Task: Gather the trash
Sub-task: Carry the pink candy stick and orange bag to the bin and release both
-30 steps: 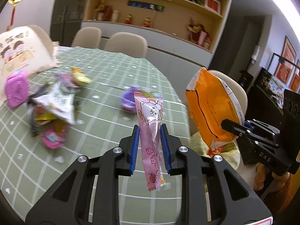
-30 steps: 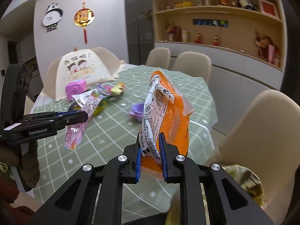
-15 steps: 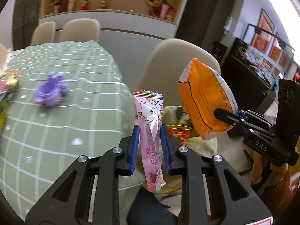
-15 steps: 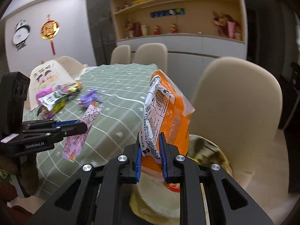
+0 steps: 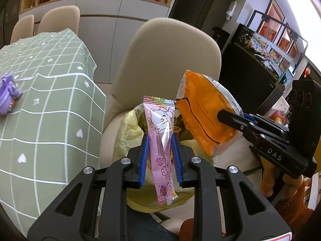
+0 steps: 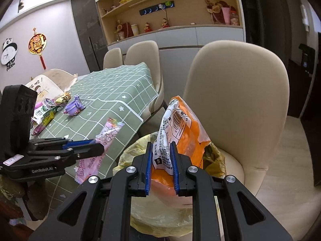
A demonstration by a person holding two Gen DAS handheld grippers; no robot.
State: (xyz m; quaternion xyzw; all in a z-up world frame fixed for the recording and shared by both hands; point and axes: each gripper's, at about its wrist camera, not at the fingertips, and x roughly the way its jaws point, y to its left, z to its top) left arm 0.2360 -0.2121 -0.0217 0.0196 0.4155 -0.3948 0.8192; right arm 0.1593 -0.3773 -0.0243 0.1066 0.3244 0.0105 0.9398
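Pinching a pink wrapper – left hand-held gripper; right hand-held gripper clamps orange bag.

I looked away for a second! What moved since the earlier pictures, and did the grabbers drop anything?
Both grabbers swung away from the green table to above the yellow trash bag on the beige chair. Nothing was dropped: the left gripper still pinches the pink wrapper, and the right gripper still pinches the orange bag. The purple toy and wrapper pile stayed on the table.
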